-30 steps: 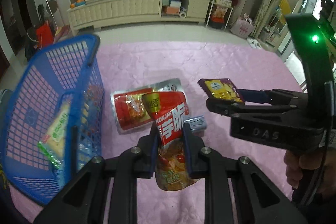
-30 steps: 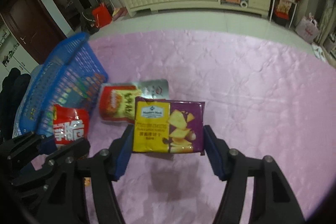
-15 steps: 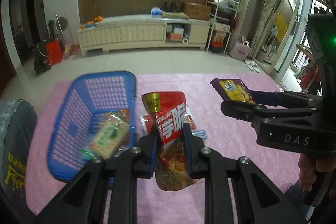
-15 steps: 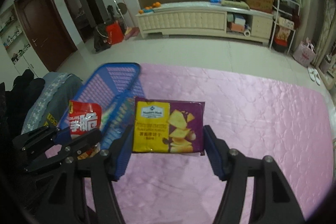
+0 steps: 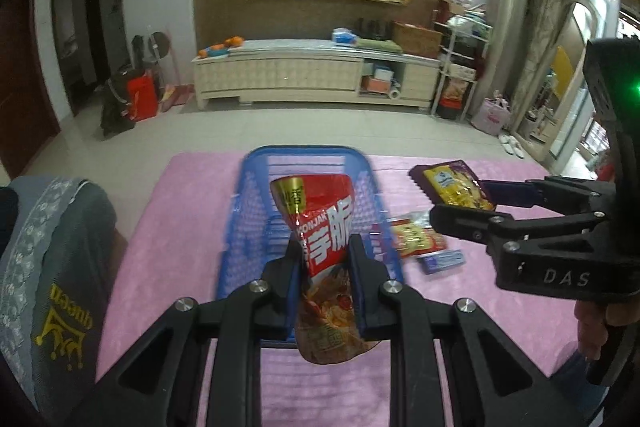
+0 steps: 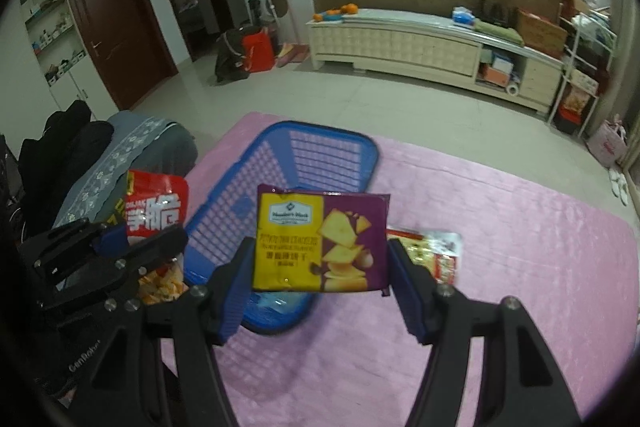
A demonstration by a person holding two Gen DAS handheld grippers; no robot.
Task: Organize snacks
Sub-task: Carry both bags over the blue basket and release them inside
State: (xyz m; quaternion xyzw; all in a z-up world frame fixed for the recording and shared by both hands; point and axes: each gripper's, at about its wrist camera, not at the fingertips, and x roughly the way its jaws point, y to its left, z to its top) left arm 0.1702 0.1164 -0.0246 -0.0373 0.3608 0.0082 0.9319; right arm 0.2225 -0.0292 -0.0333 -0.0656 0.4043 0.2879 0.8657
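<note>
Red konjac pouch (image 5: 320, 227) is pinched upright by the left gripper (image 5: 325, 269) at frame centre, over the blue basket (image 5: 256, 211). Purple-and-yellow cracker packet (image 6: 320, 241) is clamped flat in the right gripper (image 6: 322, 277), centre frame, before the same basket.

The blue plastic mesh basket (image 5: 256, 211) lies beyond the left jaws; a red-and-yellow foil snack packet (image 5: 414, 237) lies right of it.

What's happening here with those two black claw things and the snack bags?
A person is tidying snacks into a blue basket on a pink cloth, with a hand-held gripper in each hand. The left gripper is shut on a red konjac snack pouch, held above the basket. The right gripper is clamped on a purple-and-yellow cracker packet. Two more packets lie on the cloth beside the basket.
</note>
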